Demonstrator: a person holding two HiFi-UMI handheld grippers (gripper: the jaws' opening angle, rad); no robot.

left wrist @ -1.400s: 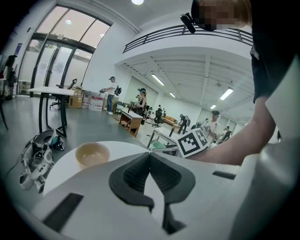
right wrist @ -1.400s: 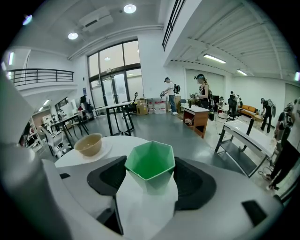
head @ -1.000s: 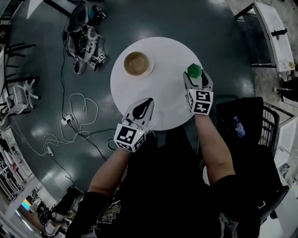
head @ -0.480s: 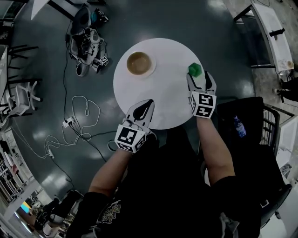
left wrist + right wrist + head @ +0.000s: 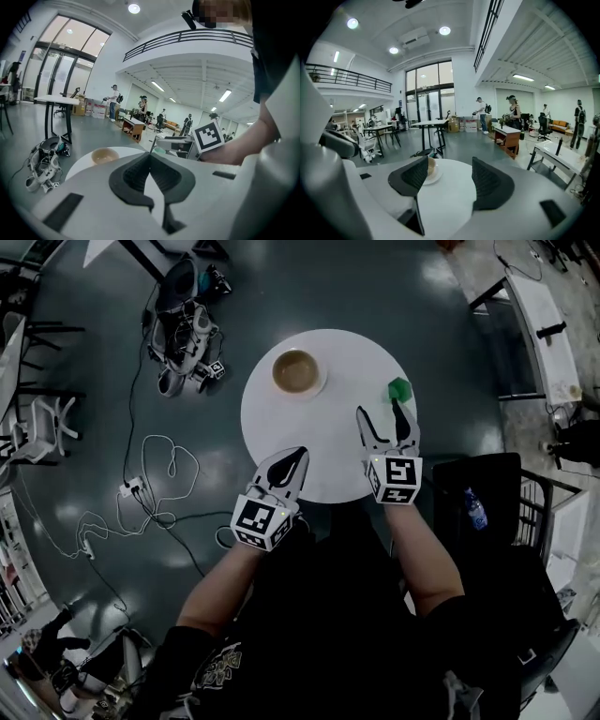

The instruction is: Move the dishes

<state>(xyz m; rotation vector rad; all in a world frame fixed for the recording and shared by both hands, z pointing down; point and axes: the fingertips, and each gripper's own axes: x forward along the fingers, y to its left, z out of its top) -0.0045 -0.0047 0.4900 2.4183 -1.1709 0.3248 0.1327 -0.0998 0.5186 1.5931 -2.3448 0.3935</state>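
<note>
Under you: dark grey floor (image 5: 394,277) of big open hall, cables (image 5: 155,456) trailing at your left. Round white table (image 5: 319,442) straight ahead. Tan bowl (image 5: 296,372) at table's far side, small green object (image 5: 400,389) near right edge. Your right gripper (image 5: 382,412) over table, jaws wide apart, empty. Your left gripper (image 5: 294,457) at near edge, jaws pressed together, nothing held.

The table (image 5: 328,451) is seen in white, the bowl (image 5: 296,371) in tan, and a small object (image 5: 400,389) in green. Black-and-white square markers are carried on the grey left claw (image 5: 298,455) and right claw (image 5: 382,411). Black ribbing is shown on the pads (image 5: 490,180). The floor (image 5: 375,287) is coloured dark grey-green.
</note>
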